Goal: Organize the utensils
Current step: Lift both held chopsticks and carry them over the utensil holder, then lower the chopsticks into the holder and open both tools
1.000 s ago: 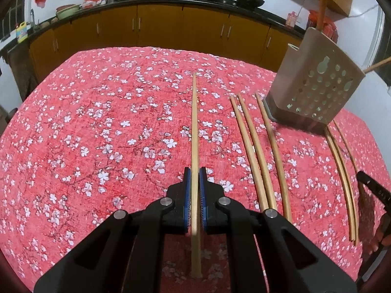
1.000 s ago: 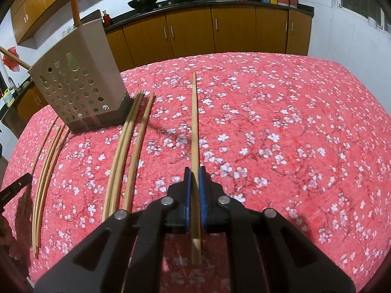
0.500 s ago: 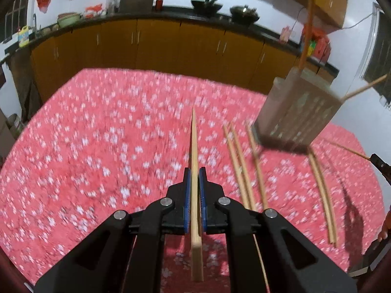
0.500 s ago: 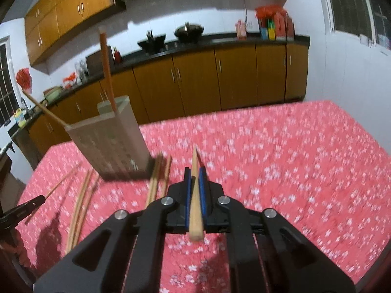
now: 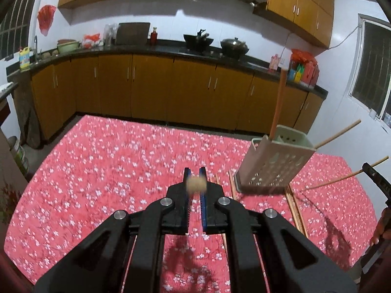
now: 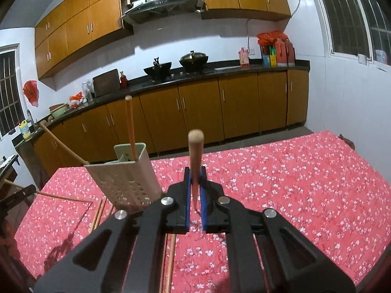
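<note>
Whereas both grippers held chopsticks low over the tablecloth point(image 5: 102, 171) a second ago, each is now raised. Perforated holder point(image 6: 127, 178): two chopsticks inside. Left gripper point(image 5: 195, 178): pinching one chopstick point(image 5: 196, 184), end-on. Right gripper point(image 6: 195, 178): pinching a chopstick point(image 6: 195, 151), tip up.

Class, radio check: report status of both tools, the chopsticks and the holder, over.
Left tool shut on a chopstick, end-on to camera. Right tool shut on another chopstick, raised. Holder on the tablecloth, two sticks inside; more lie loose beside it. Nothing blocking.
</note>
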